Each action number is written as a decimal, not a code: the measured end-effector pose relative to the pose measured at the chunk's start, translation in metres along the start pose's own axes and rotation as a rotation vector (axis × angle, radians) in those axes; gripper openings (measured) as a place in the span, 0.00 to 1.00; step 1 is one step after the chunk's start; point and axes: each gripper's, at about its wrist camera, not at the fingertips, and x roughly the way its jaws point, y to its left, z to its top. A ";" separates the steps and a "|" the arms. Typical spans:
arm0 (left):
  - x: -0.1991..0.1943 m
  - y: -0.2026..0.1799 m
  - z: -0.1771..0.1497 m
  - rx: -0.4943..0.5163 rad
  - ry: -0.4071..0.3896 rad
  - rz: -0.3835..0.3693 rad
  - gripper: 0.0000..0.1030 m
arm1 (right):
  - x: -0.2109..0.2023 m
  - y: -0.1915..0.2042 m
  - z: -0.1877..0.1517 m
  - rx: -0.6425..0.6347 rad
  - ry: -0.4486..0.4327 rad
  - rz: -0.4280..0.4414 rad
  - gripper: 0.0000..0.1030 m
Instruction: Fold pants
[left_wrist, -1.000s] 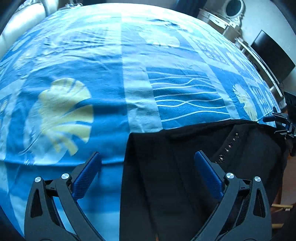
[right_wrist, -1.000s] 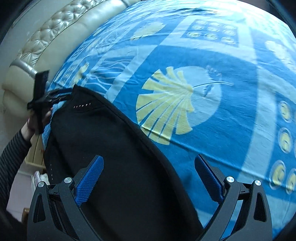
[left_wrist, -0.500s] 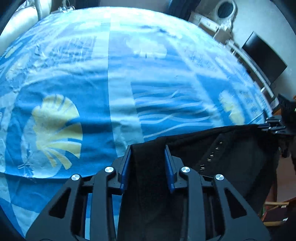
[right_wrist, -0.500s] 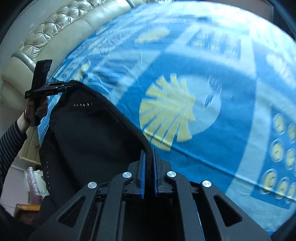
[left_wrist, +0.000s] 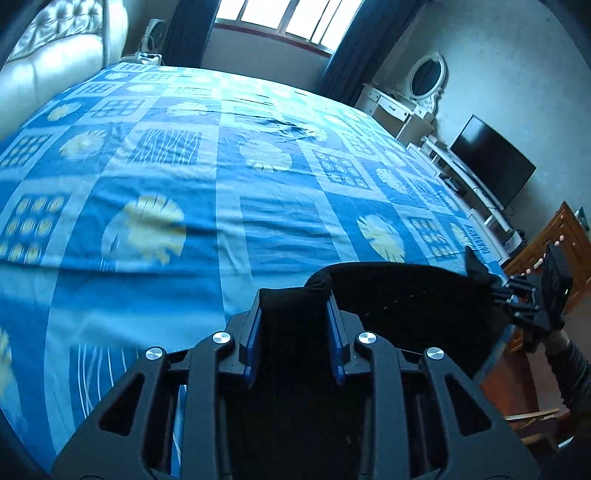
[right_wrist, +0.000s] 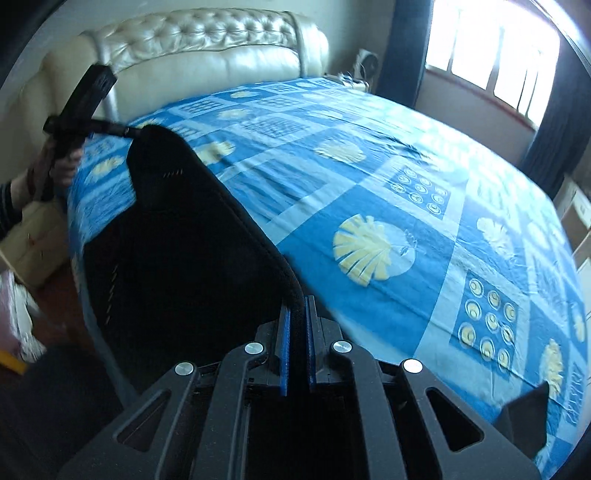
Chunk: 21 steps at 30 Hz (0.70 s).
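Note:
Black pants (left_wrist: 406, 295) hang stretched between my two grippers above the near edge of a bed with a blue shell-patterned cover (left_wrist: 184, 184). My left gripper (left_wrist: 293, 304) has its jaws closing on a thick fold of the pants, blue pads pressing both sides. In the right wrist view the pants (right_wrist: 177, 240) run from my right gripper (right_wrist: 295, 317), shut on their thin top edge, to the left gripper (right_wrist: 125, 130) at the far corner, held by a hand in a striped sleeve. The right gripper (left_wrist: 517, 295) also shows at the cloth's other corner in the left wrist view.
A cream tufted headboard (right_wrist: 192, 40) stands at the bed's end, windows (left_wrist: 288, 18) beyond. A white dresser with oval mirror (left_wrist: 424, 81), a dark TV (left_wrist: 491, 166) and wooden furniture (left_wrist: 546, 236) line the right side. A white bundle (right_wrist: 18, 314) lies on the floor.
Both grippers went from open over the pants to shut on their edge. They then rose and carried the cloth up off the bed, the views tilting up toward the room.

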 end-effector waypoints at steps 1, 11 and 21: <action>-0.007 -0.002 -0.011 -0.007 -0.002 0.003 0.26 | -0.002 0.008 -0.008 -0.014 0.004 -0.008 0.07; -0.019 0.011 -0.112 -0.157 0.062 0.016 0.12 | 0.025 0.075 -0.085 -0.061 0.117 -0.021 0.07; -0.032 0.031 -0.170 -0.386 0.052 0.012 0.60 | -0.001 0.066 -0.105 0.226 0.095 0.053 0.45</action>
